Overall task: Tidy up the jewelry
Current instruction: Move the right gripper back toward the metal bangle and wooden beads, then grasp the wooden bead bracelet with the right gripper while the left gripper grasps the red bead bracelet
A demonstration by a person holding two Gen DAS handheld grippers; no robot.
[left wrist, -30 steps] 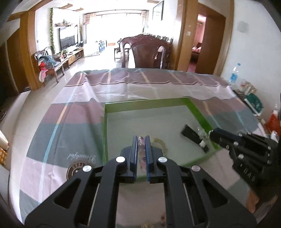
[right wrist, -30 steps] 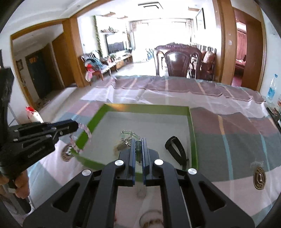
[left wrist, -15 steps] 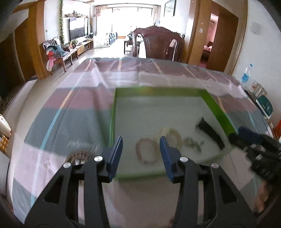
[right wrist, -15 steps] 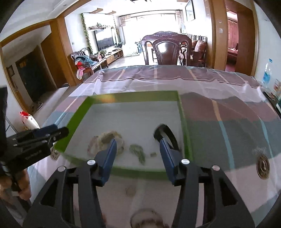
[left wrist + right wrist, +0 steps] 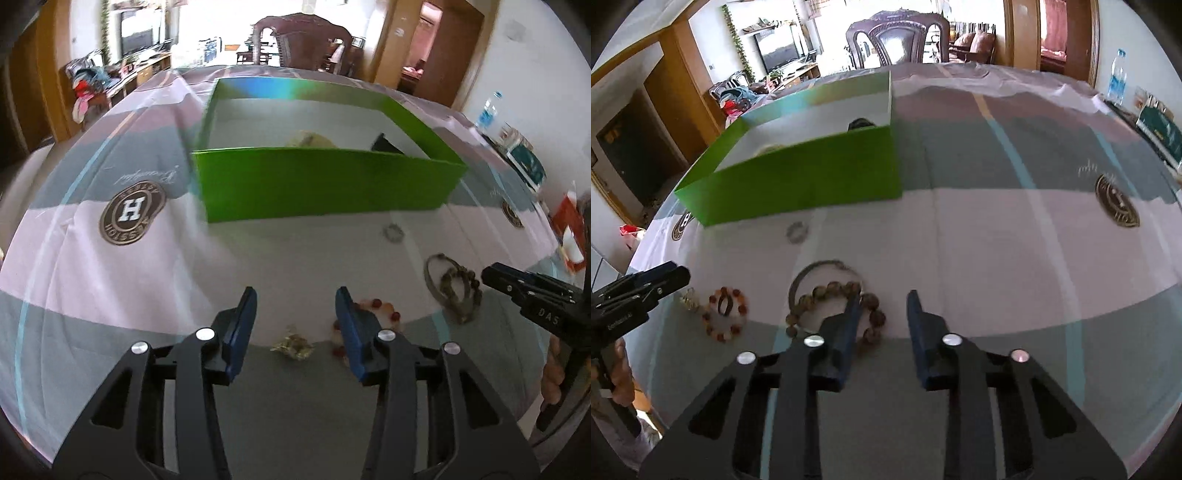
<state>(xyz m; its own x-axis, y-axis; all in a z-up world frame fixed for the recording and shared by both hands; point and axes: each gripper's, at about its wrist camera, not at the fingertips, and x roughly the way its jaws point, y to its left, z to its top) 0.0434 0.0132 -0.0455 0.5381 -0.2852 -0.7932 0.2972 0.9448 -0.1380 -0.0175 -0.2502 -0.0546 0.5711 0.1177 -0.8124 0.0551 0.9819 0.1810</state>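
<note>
Bright daylight pours through the windows [image 5: 221, 26] at top centre. A carved dark chair [image 5: 897, 38] stands beyond the counter [image 5: 1015, 240]. Upper left, a TV [image 5: 777, 46] hangs on the white wall; wooden door frames [image 5: 458, 48] stand upper right.

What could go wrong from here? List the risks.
1. The right gripper is closing with nothing between its fingers; its left finger overlaps the brown bead bracelet, so it may miss or drag the thin bangle tangled with it.
2. The left gripper brackets the small gold piece, but its right finger crowds the red bead bracelet and could snag it.
3. The green box has a tall wall that carried pieces could clip.
</note>
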